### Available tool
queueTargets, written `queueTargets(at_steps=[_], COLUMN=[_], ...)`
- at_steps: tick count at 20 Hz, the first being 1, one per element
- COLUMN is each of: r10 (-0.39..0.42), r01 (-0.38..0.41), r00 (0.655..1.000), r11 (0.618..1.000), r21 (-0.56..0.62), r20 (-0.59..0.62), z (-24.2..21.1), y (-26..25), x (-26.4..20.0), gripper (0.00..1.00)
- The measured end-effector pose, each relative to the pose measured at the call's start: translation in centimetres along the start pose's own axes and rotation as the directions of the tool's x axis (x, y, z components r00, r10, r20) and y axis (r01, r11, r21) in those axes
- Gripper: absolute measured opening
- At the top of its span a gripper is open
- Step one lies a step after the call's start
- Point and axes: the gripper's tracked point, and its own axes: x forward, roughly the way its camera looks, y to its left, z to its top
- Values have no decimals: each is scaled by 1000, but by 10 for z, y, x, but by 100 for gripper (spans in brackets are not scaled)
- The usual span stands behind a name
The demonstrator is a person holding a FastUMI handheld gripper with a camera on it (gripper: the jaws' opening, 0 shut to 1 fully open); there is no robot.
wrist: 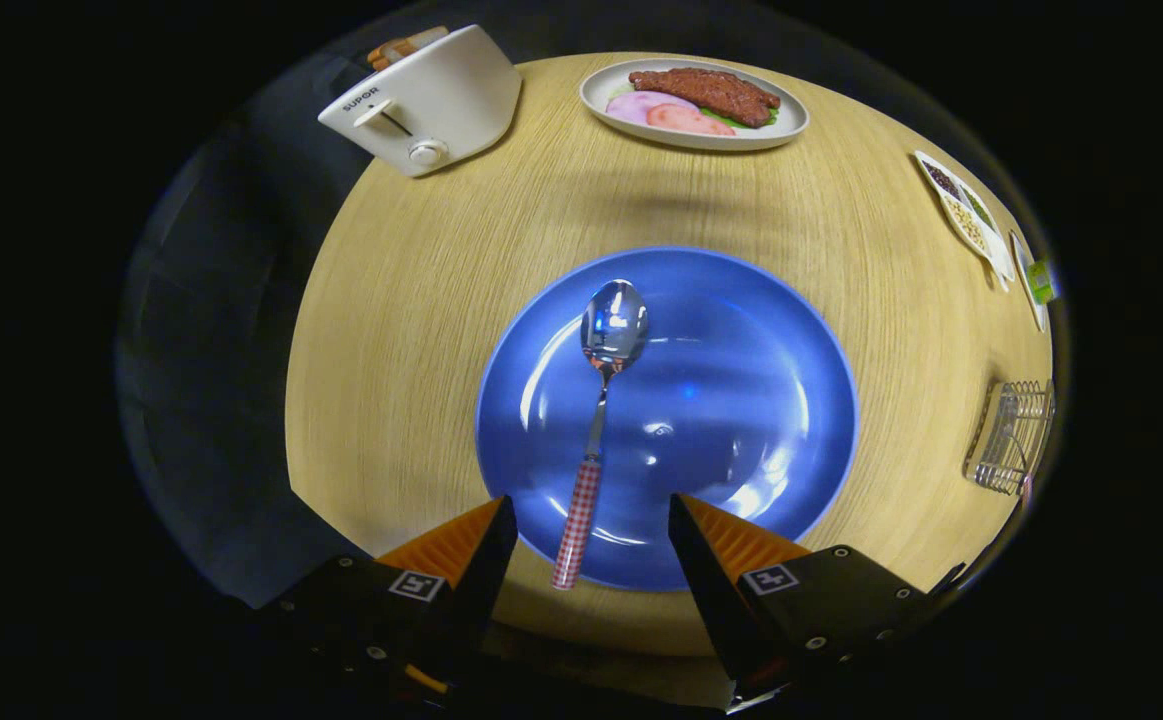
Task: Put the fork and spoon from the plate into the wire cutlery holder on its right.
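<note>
— So, where's my gripper (591, 515)?
— Fingers spread wide, empty, above the blue plate (741, 400); the spoon (596, 420) lies between them, its checked handle nearest, bowl pointing to twelve.
— And the wire holder (1011, 435)?
— On the table (421, 300), at three o'clock from the plate.

Spoon (601, 400), steel bowl and red-checked handle, lies on my blue plate (761, 400), bowl away from me, handle end over the near rim between my spread fingers. Wire holder (1011, 435) stands well right of the plate.
</note>
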Motion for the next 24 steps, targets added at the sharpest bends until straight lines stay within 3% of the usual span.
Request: queueTargets(at_steps=[4,6,11,17,22,24], r10=[-67,-103,-163,-125,-154,-200], r01=[67,103,163,126,152,198], r00=[998,995,987,991,986,978], r11=[998,995,987,992,988,979], r21=[7,18,12,-6,27,49], r20=[-12,-13,-9,36,68,60], z=[4,5,5,6,-9,-25], y=[-3,-7,-18,-29,-88,-127], x=[17,23,22,-7,-73,-98], gripper=[78,64,11,5,5,5])
